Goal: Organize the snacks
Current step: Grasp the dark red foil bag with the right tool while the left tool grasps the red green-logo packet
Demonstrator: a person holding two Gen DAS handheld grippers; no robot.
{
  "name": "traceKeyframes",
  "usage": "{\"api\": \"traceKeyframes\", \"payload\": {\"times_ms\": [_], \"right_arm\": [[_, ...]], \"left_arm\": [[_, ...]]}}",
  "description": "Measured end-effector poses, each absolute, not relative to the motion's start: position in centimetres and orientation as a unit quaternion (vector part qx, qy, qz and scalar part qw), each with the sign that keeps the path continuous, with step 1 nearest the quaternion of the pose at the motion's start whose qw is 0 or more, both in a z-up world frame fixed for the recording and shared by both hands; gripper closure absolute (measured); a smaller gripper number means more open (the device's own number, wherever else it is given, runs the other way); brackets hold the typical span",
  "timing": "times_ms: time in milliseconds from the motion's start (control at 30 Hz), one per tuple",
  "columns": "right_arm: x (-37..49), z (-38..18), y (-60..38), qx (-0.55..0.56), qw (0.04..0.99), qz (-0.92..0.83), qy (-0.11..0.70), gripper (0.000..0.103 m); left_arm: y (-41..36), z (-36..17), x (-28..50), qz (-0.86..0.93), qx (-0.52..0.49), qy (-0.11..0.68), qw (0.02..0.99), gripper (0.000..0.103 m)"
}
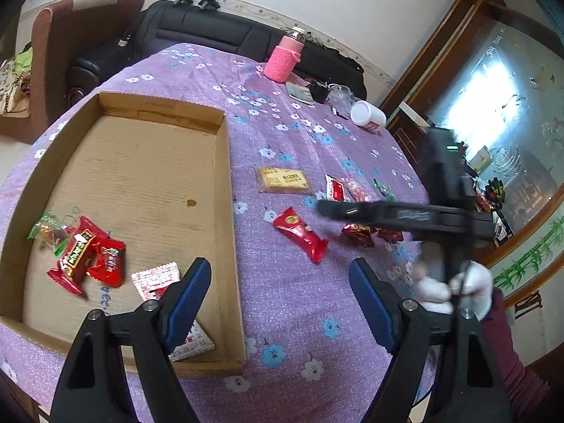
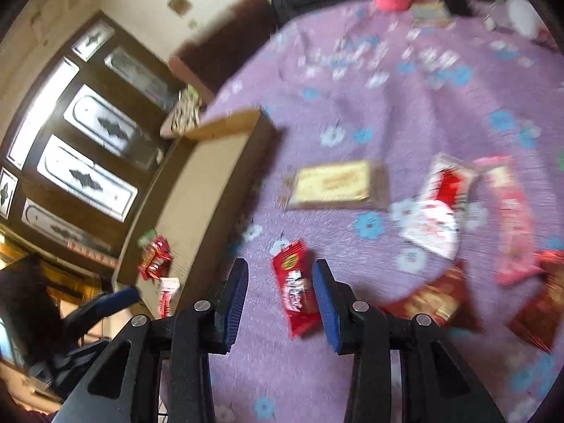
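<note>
Two units logged. My left hand-held gripper (image 1: 280,282) tilts downward, jaws wide apart and empty, over the near right corner of the cardboard tray (image 1: 225,162). My right hand-held gripper (image 2: 280,294) tilts downward, jaws partly apart, gripping nothing. Bench: purple floral cloth (image 1: 299,317); sofa behind. Red snack packet (image 2: 294,289) lies on the cloth, in view between the right jaws.

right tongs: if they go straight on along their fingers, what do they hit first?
Most likely the red snack packet lying on the purple tablecloth: in the right wrist view it sits between the open right tongs. The view is blurred, so depth is uncertain.
</note>
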State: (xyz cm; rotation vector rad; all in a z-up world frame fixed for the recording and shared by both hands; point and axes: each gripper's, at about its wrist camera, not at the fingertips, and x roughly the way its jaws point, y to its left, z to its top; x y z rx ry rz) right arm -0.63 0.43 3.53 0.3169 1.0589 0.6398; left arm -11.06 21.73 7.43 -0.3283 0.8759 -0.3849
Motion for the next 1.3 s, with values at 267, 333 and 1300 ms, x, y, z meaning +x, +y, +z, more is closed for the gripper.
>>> {"api": "traceKeyframes", "payload": {"times_ms": [267, 333, 1300], "right_arm": [[-4.4, 4.0, -6.8, 0.158, 0.859, 0.164, 0.458, 0.053], [-4.6, 3.4, -7.2, 0.168, 0.858, 0.157, 0.460, 0.053], [-5.1, 1.3, -7.0, 0.165, 0.874, 0.135, 0.438, 0.069]], "left_arm": [[18.2, 6.9, -11.1, -0.223, -0.119, 0.429, 0.867, 0.038], [17.0, 6.8, -11.1, -0.237, -0.105, 0.434, 0.863, 0.052], [10.3, 1.6, -2.8, -0.143, -0.046, 0.504, 0.851, 0.054]]}}
